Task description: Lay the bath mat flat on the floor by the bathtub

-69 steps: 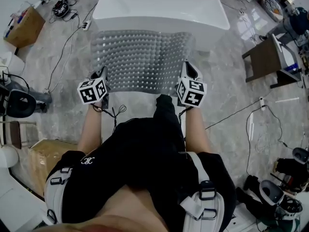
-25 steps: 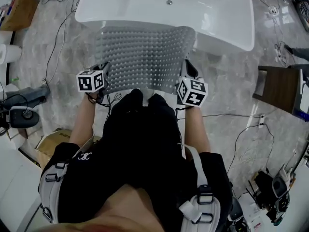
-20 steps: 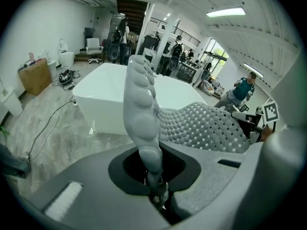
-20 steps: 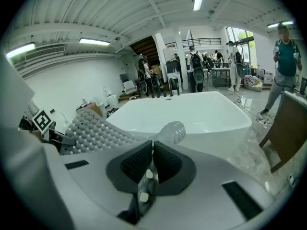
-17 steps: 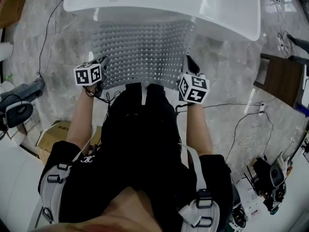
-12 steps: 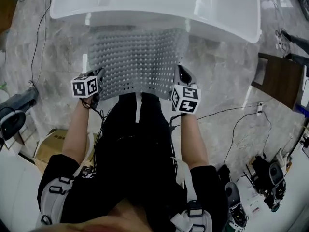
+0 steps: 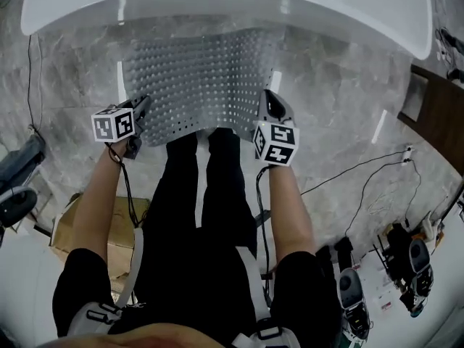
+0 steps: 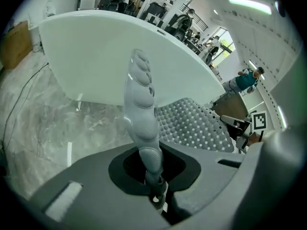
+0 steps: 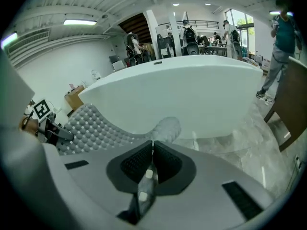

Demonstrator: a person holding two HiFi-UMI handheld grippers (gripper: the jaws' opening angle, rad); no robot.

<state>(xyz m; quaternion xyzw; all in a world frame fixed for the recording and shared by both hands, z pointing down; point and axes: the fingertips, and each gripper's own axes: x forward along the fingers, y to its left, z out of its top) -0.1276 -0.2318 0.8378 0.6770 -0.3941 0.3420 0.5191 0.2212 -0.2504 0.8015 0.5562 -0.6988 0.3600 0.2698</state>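
Nearest the head camera, as I read it from my station:

1. Operator's body. Both forearms [image 7: 96, 194] reach forward and down, roughly parallel, one on each side of the black-clad legs [image 7: 203, 194]. The wrists are level with each other.

2. Left hand-held gripper [image 7: 139, 106]. It points ahead toward the tub, its marker cube [image 7: 114, 125] facing up. In its own view I see the jaws pinching the near left corner of the bath mat [image 7: 196, 78]. The mat's bumpy edge stands up on end between the pads.

3. Right hand-held gripper [image 7: 267, 98]. It has the same forward pose, well apart from the left one, with the width of the mat between them. Its own view shows the pads pressed together on the near right corner, and a rounded bit of mat pokes out past them.

4. Bath mat, grey, studded and perforated. It is stretched between the two corner grips and runs away from the legs to the foot of the bathtub [image 7: 217, 2]. The surface ripples and bows upward near the right side. I cannot tell how much of it rests on the floor [image 7: 341, 100].

5. Bathtub, white and long. It lies crosswise just beyond the mat's far edge.

6. Surroundings. A cardboard box [image 7: 116, 227] sits on the marble floor by the left leg, and a black cable [image 7: 362, 172] trails to the right.
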